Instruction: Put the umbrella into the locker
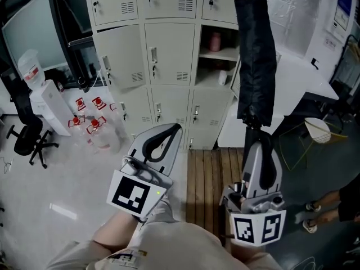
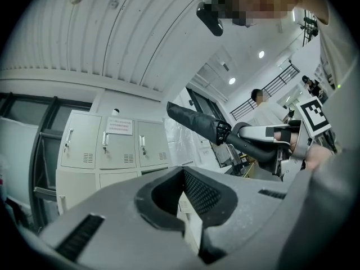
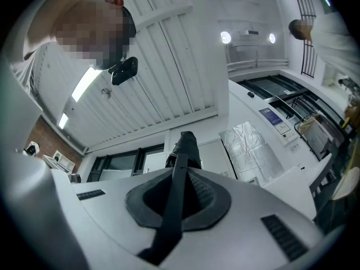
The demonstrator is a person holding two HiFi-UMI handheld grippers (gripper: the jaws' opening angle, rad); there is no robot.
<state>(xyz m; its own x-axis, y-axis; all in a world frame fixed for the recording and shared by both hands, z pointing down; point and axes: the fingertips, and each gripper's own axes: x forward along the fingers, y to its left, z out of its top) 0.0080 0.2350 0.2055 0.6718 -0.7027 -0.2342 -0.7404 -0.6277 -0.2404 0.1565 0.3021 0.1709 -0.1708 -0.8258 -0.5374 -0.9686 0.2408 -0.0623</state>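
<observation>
Here, my right hand-held gripper [image 1: 260, 142] is pinched on the handle of the folded black fabric umbrella [image 1: 256, 55]. The umbrella stands upright toward 12 o'clock, its canopy in front of the grey metal locker bank [image 1: 169, 49]. An open locker compartment [image 1: 212, 72] lies at 9 o'clock of the canopy. My left hand-held gripper [image 1: 172, 130], at 9 o'clock of the right, has its jaws pressed together on nothing.

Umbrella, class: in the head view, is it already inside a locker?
No, the umbrella stands upright in front of the lockers, gripped at its lower end by the right hand-held gripper.
</observation>
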